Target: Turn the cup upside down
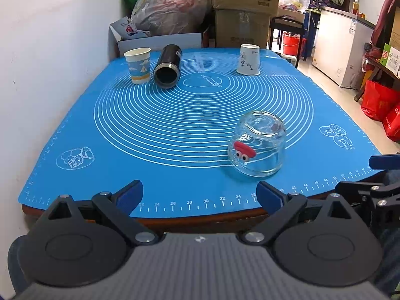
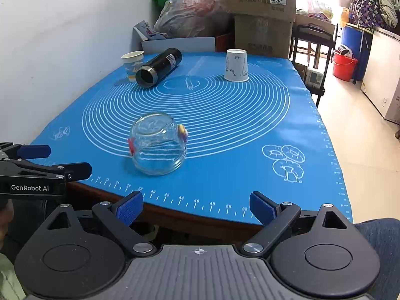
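A clear glass cup [image 1: 257, 143] with a red cartoon sticker stands upside down, mouth on the blue mat [image 1: 200, 115], near the front edge. It also shows in the right wrist view [image 2: 158, 145]. An upright paper cup [image 1: 138, 65] with a blue print stands at the back left. A white paper cup [image 1: 248, 60] stands upside down at the back right. A black flask [image 1: 168, 66] lies on its side, open mouth toward me. My left gripper [image 1: 200, 196] is open and empty at the front edge. My right gripper [image 2: 196, 206] is open and empty at the front edge.
A white wall [image 1: 50, 50] runs along the table's left side. Cardboard boxes [image 1: 245, 5] and a filled plastic bag [image 1: 172, 10] stand behind the table. A chair [image 2: 312, 47], a red bucket [image 2: 343, 66] and a white freezer [image 1: 340, 50] stand to the right.
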Demonstrator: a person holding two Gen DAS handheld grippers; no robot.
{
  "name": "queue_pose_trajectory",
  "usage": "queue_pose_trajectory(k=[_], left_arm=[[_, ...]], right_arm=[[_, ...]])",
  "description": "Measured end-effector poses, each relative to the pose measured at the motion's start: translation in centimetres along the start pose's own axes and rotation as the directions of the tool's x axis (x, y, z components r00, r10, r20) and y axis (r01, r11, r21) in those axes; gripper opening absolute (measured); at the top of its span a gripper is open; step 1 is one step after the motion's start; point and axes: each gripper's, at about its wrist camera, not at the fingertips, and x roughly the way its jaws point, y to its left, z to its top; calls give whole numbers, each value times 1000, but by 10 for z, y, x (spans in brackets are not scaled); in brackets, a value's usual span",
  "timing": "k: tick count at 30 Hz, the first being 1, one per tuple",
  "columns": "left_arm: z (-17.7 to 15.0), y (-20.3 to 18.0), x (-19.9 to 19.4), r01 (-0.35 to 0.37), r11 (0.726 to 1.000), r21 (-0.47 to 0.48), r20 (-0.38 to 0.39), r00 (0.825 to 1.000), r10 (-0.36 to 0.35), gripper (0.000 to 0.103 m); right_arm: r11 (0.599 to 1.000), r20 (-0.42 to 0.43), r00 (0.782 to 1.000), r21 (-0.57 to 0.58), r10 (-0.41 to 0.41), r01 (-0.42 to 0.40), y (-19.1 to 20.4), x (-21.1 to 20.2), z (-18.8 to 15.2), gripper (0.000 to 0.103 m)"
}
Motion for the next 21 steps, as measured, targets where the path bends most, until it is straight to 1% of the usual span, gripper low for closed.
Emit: queue_pose_trajectory(k=[16, 21], left_arm=[[-2, -13, -16, 2, 999, 33, 48, 999, -3, 96], [-2, -13, -17, 7, 999, 35, 49, 999, -8, 96]], right_arm=[[1000, 11, 1000, 17, -2, 2, -3, -12, -8, 93], [1000, 11, 1000, 14, -2, 2, -3, -13, -8, 93]])
